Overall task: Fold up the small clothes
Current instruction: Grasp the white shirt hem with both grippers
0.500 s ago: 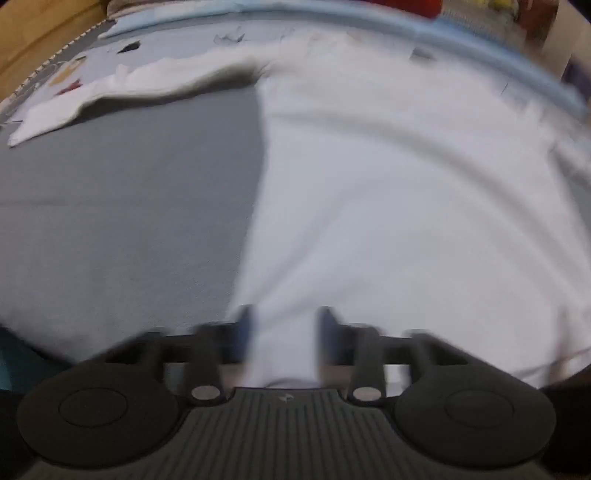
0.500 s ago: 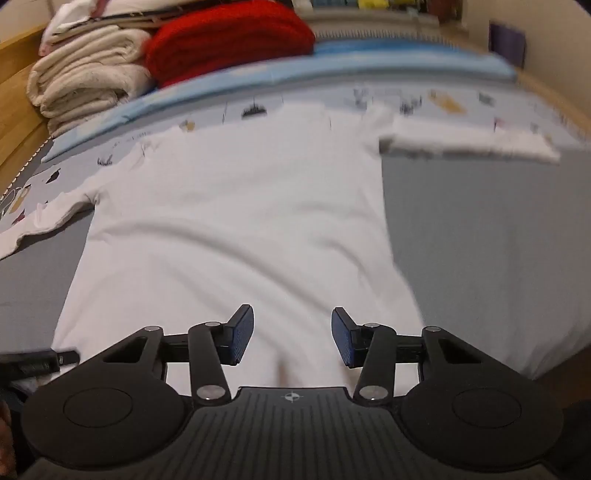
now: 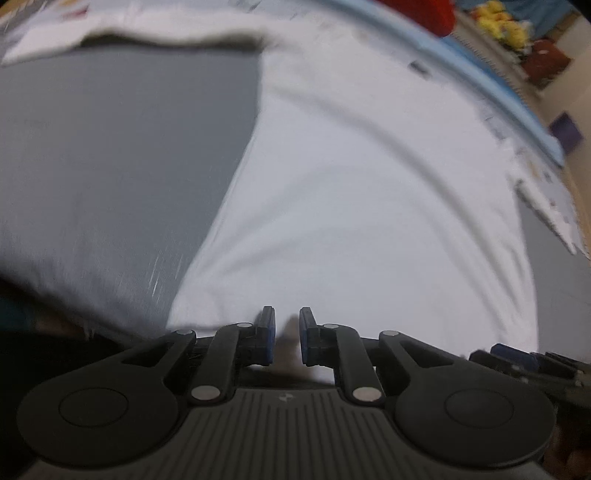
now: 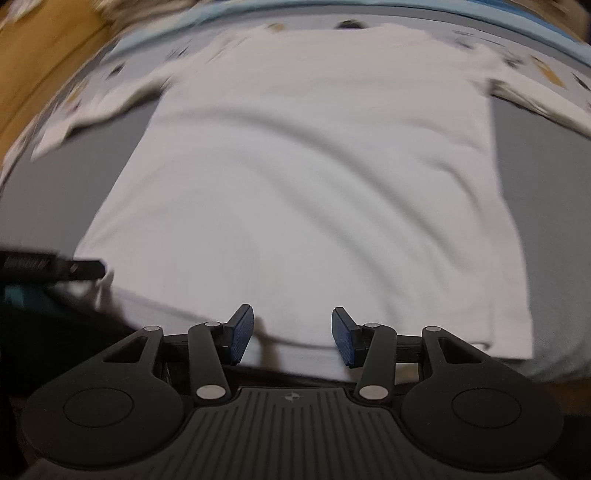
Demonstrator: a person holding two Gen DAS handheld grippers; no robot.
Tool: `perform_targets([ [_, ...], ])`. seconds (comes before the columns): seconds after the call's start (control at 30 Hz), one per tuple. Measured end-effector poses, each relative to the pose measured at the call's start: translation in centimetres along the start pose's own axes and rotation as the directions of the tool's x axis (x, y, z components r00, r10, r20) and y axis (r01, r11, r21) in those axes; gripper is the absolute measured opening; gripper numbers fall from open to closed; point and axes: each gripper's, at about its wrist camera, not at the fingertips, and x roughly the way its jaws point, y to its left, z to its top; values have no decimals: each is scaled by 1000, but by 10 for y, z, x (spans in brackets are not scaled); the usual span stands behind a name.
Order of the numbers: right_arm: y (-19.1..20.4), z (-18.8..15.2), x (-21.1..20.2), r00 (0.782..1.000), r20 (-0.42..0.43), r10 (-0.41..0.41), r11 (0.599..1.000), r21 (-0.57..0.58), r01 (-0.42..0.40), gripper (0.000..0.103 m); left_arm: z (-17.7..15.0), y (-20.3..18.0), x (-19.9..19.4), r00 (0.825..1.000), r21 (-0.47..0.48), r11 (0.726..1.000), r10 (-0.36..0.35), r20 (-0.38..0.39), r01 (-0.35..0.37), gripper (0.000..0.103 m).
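A white long-sleeved shirt [image 4: 314, 166] lies spread flat on a grey bed cover, collar far, hem near. It also fills the left wrist view [image 3: 369, 192]. My left gripper [image 3: 287, 338] is at the hem near the shirt's left corner, its jaws nearly closed with a narrow gap and a fold of the hem between them. My right gripper [image 4: 292, 332] is open, just over the hem's middle, touching nothing. The left gripper's tip [image 4: 74, 269] shows at the left edge of the right wrist view.
The grey cover [image 3: 110, 155] extends left of the shirt and also right of it [image 4: 535, 177]. A patterned pale-blue sheet [image 4: 546, 70] lies beyond the collar. A red item [image 3: 424, 11] and yellow toys [image 3: 502, 26] sit at the far side. A wooden frame [image 4: 37, 48] borders the left.
My left gripper's jaws have narrowed on the hem. Both views have swung and lowered toward the shirt. The right gripper stays open.
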Motion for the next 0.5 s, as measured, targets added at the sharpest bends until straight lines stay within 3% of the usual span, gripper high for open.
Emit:
perform_targets([
  [0.2, 17, -8, 15, 997, -36, -72, 984, -163, 66, 49, -2, 14, -4, 1000, -78, 997, -10, -2, 10, 15],
  [0.33, 14, -14, 12, 997, -26, -75, 979, -190, 68, 48, 3, 10, -1, 1000, -76, 997, 3, 25, -2, 15],
  [0.43, 10, -22, 4, 998, -19, -56, 979, -196, 51, 26, 7, 9, -3, 999, -46, 999, 30, 45, -28, 10],
  [0.5, 6, -24, 1, 999, -19, -42, 980, -195, 37, 18, 8, 9, -4, 998, -36, 999, 42, 54, -40, 7],
])
